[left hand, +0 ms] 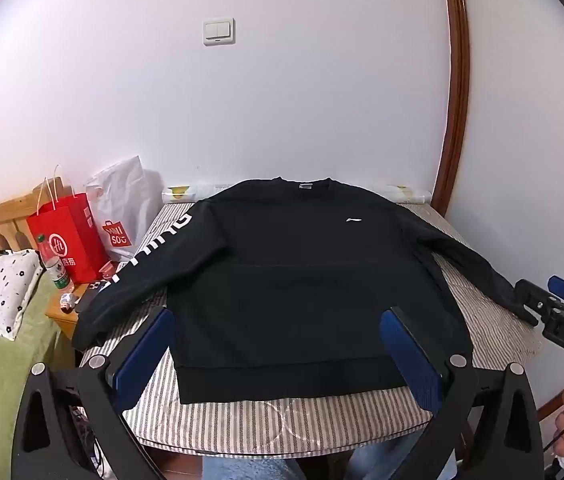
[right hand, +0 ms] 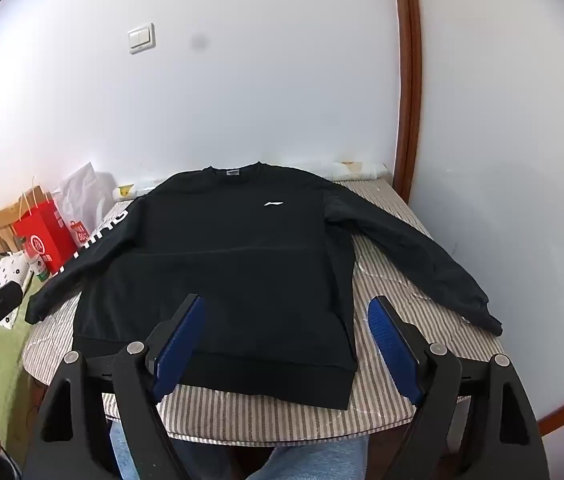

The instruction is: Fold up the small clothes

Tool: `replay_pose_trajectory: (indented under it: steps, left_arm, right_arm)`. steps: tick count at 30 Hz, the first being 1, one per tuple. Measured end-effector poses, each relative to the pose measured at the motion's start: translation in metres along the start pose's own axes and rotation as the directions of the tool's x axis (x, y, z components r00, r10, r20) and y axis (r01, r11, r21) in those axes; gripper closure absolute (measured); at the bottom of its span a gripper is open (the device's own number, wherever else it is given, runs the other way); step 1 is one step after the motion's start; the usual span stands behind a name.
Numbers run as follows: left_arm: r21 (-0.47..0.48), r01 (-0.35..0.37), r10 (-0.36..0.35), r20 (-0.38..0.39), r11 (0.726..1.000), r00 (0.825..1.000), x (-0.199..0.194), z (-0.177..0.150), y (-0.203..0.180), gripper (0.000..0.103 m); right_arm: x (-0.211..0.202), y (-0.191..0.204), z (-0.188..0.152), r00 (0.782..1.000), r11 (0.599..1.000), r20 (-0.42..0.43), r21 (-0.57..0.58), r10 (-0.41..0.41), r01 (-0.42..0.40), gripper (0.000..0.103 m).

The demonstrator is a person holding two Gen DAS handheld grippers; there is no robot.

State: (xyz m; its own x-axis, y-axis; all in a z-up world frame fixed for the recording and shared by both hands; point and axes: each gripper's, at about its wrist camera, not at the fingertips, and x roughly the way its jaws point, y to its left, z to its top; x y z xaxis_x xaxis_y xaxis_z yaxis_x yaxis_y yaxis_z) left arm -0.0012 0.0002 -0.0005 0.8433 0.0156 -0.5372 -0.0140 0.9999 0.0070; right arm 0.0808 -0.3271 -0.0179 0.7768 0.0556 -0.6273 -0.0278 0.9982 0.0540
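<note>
A black sweatshirt (left hand: 294, 280) lies flat, face up, on a striped table (left hand: 282, 420), collar toward the wall and both sleeves spread out. It also shows in the right wrist view (right hand: 221, 264). White letters run down its left sleeve (left hand: 141, 264). My left gripper (left hand: 277, 320) is open and empty, held above the hem. My right gripper (right hand: 286, 312) is open and empty, above the hem's right corner. The right gripper also shows at the edge of the left wrist view (left hand: 550, 296), near the right cuff.
A red paper bag (left hand: 67, 236), a white shopping bag (left hand: 121, 204) and a green-labelled bottle (left hand: 55, 268) stand left of the table. A bed with a spotted pillow (left hand: 5, 292) lies further left. The white wall and a brown door frame (left hand: 456, 92) are behind.
</note>
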Motion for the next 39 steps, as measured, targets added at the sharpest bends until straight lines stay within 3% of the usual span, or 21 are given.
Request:
replay_pose_trajectory:
  steps: [39]
  left_arm:
    - [-0.018, -0.027, 0.027, -0.001, 0.999, 1.0, -0.004, -0.002, 0.014, 0.0]
  right_arm:
    - [-0.009, 0.008, 0.003, 1.0, 0.999, 0.012, -0.035, -0.016, 0.017, 0.018]
